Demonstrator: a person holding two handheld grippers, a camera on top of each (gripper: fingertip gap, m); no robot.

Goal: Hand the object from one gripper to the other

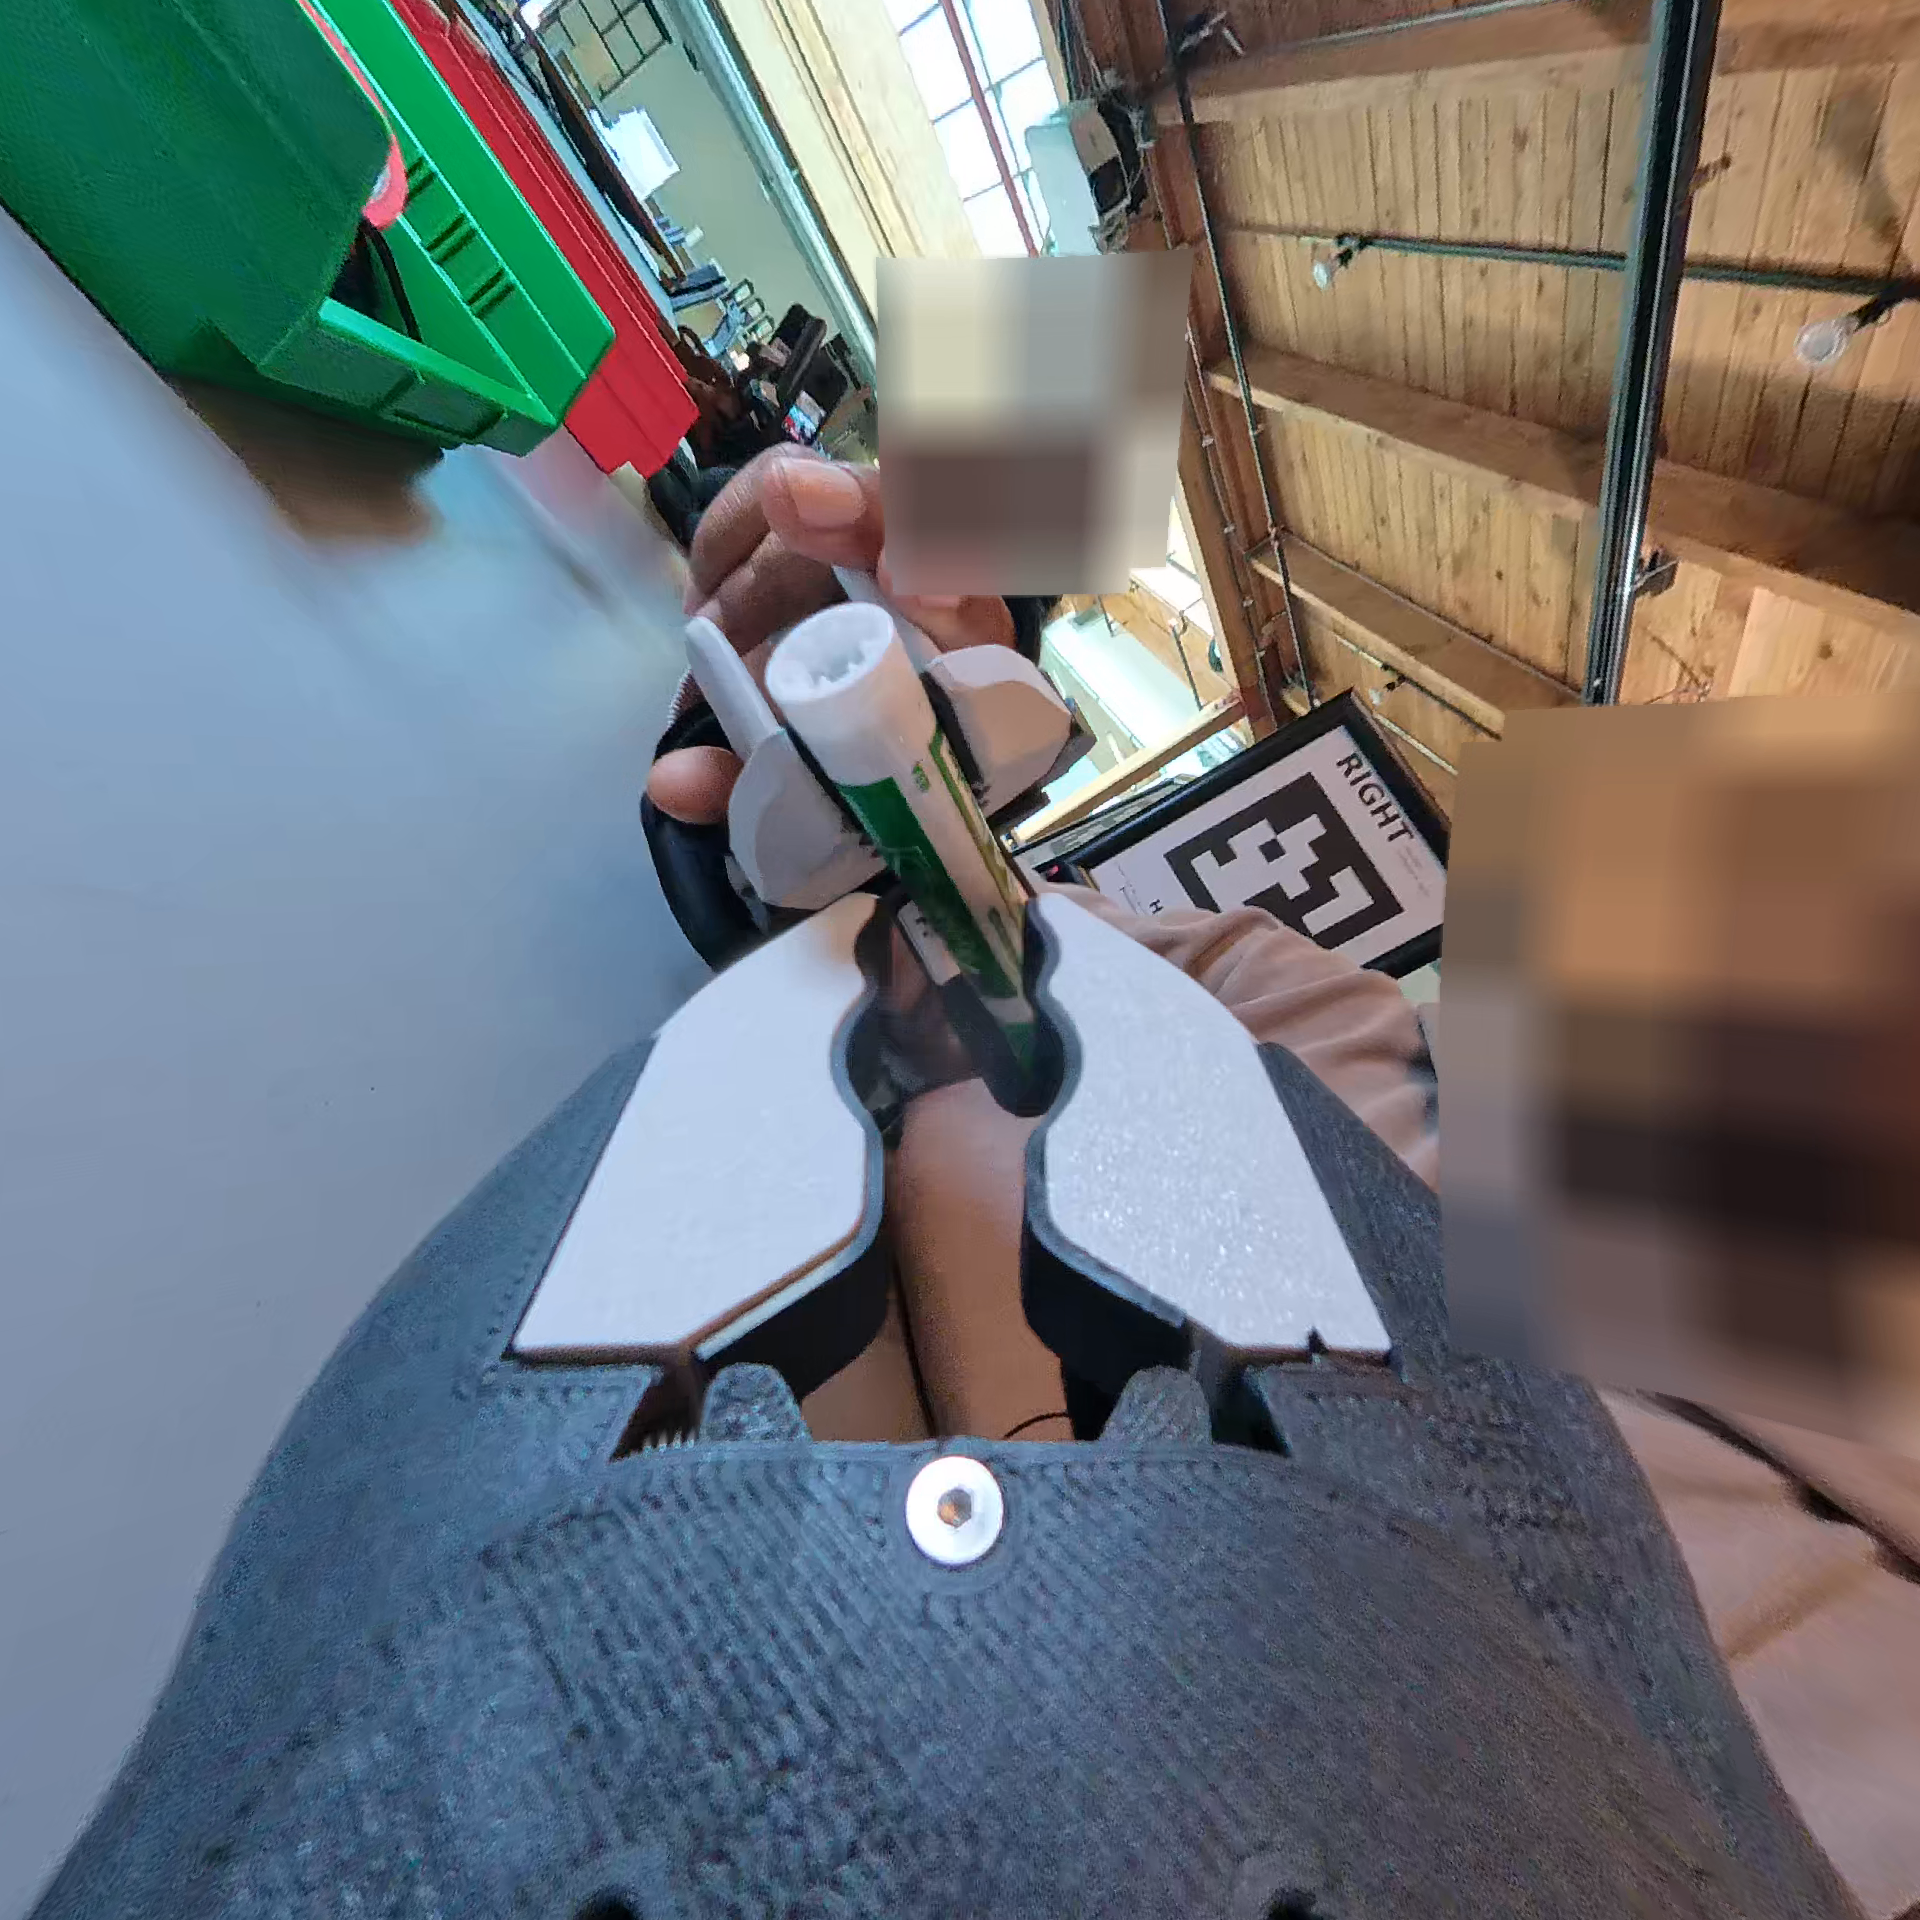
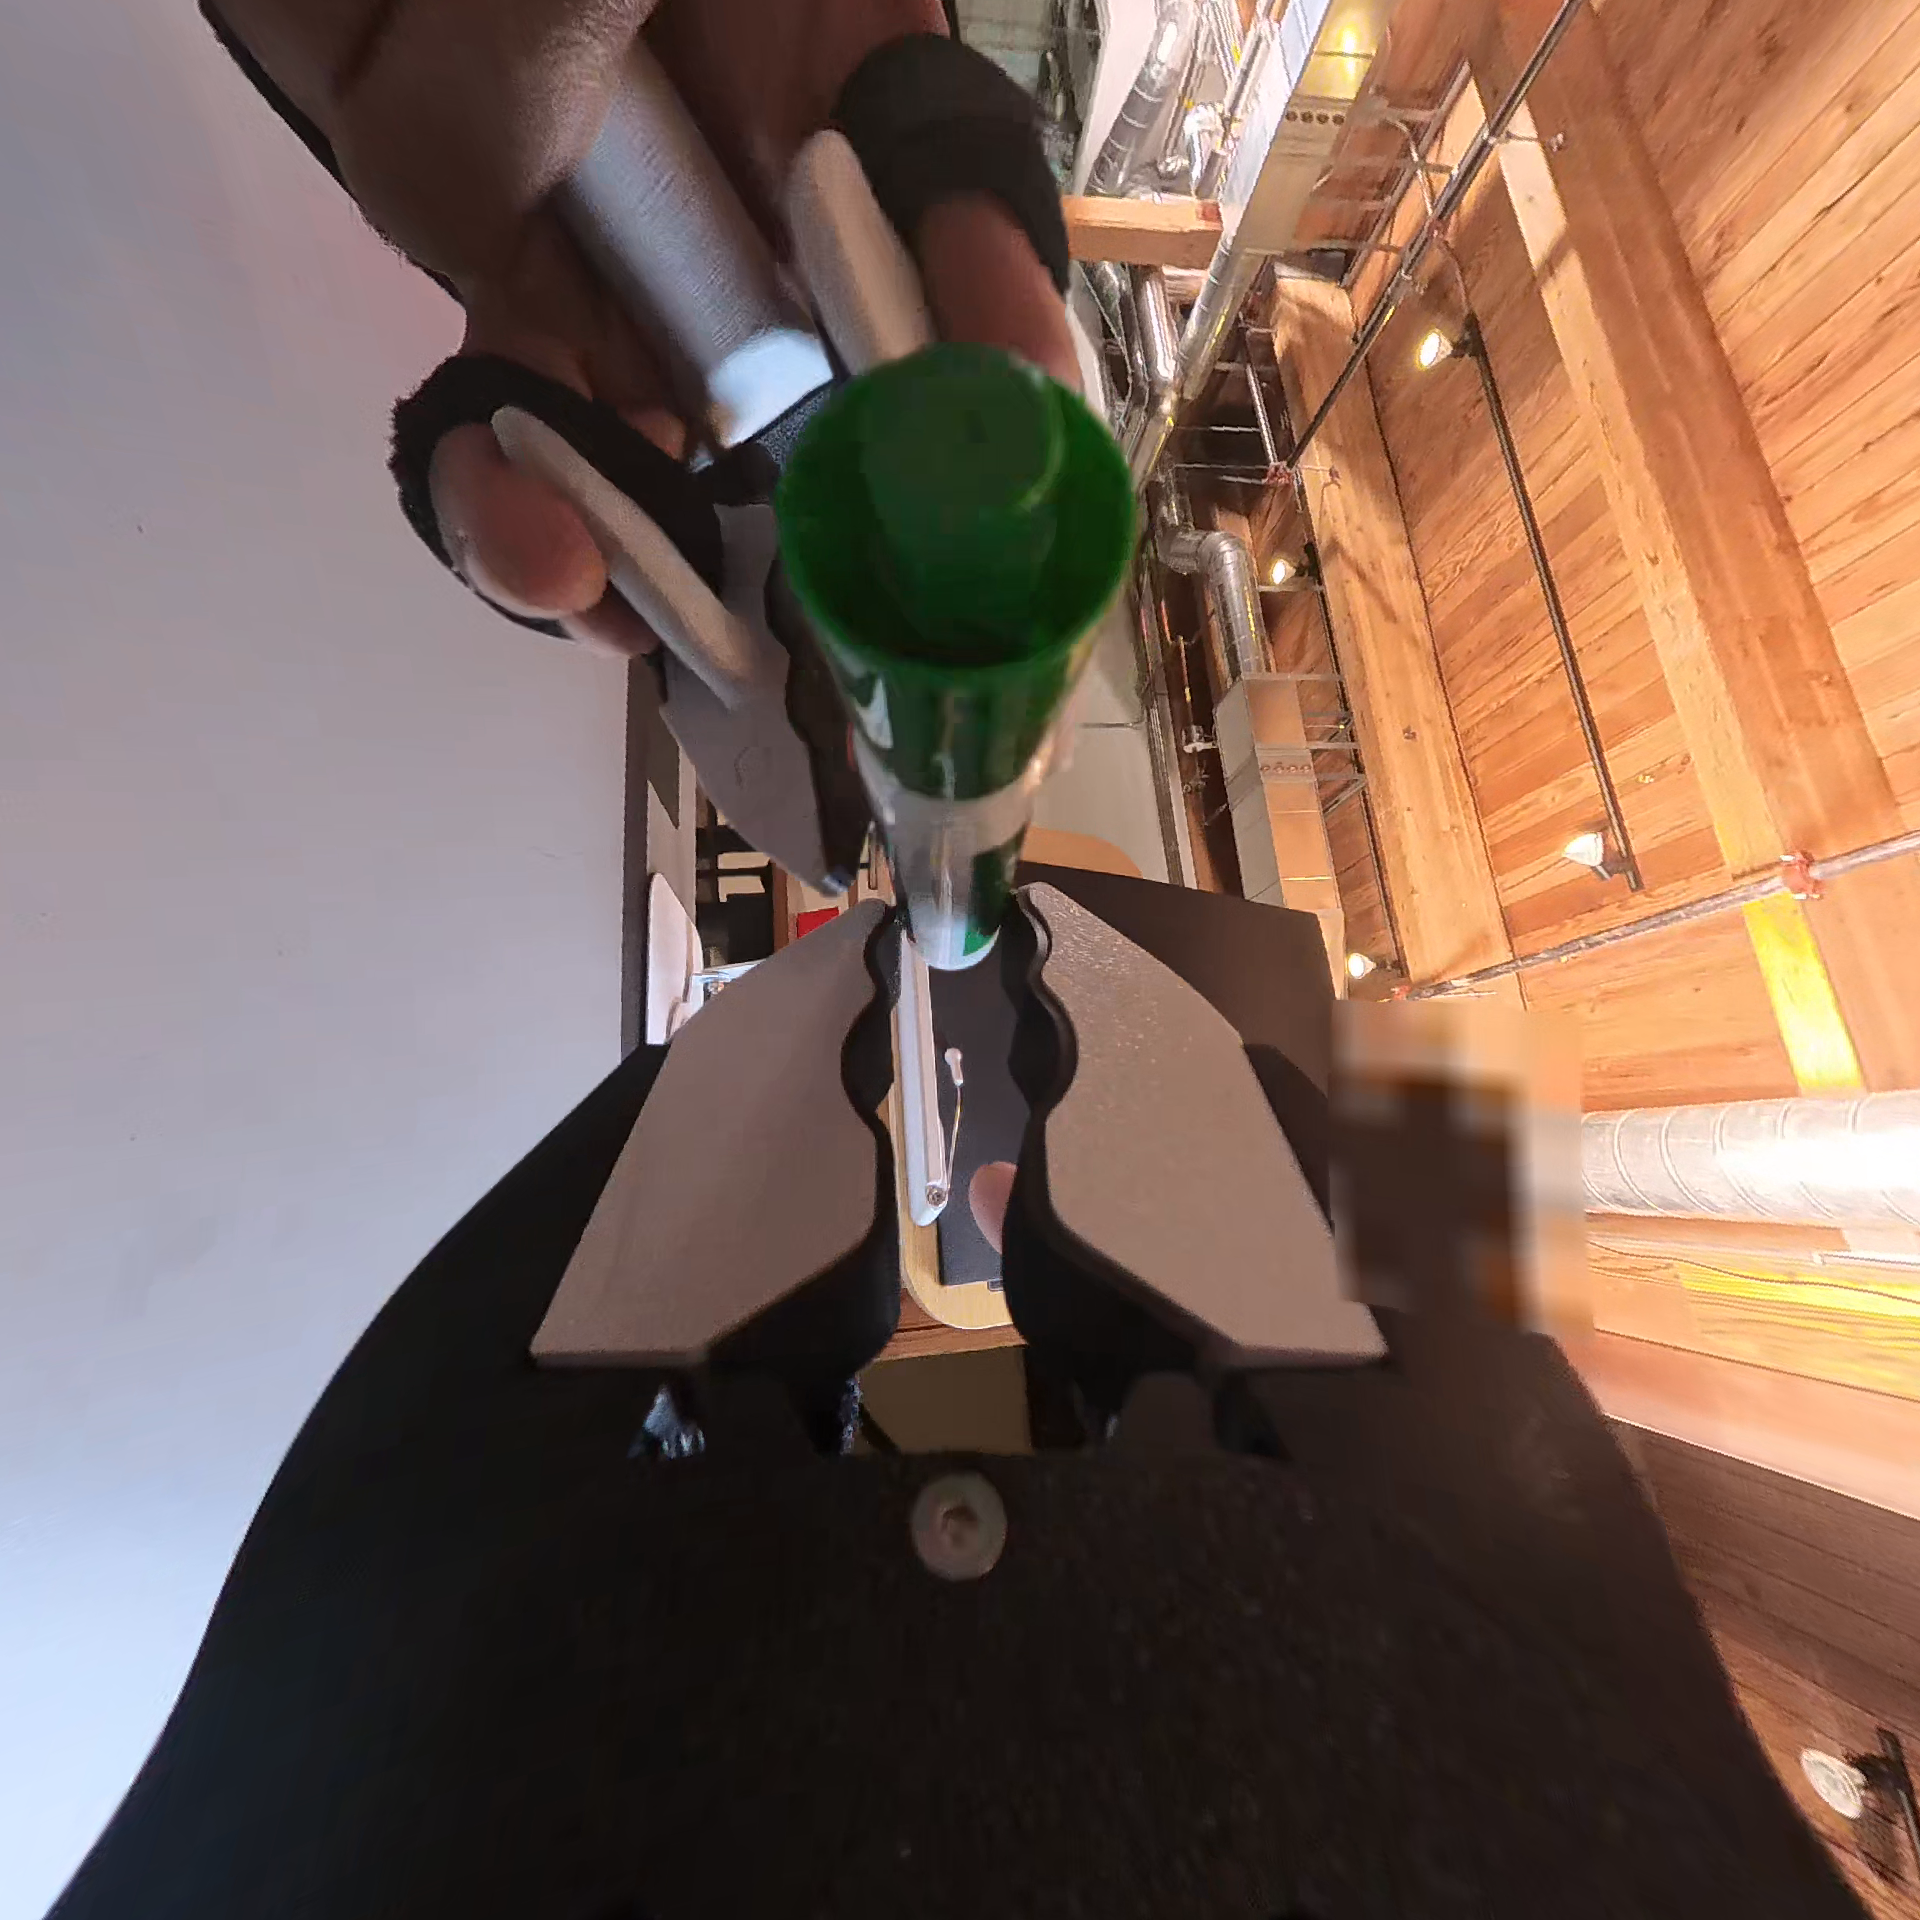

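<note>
The marker (image 1: 914,831) hung in mid-air between both tongs, lengthwise so each had an end to take; the left tongs (image 1: 951,987) pinched its green end, the right tongs (image 2: 951,935) (jaws narrowed) closed around its white end.

Obstacles: green bin (image 1: 260,208) and red bin (image 1: 613,343) stood on the grey table (image 1: 208,935), well apart from both grippers. Between left gripper (image 1: 951,977) and right gripper (image 2: 956,935), the marker (image 1: 914,831) filled the gap. Table beside them lay open.
</note>
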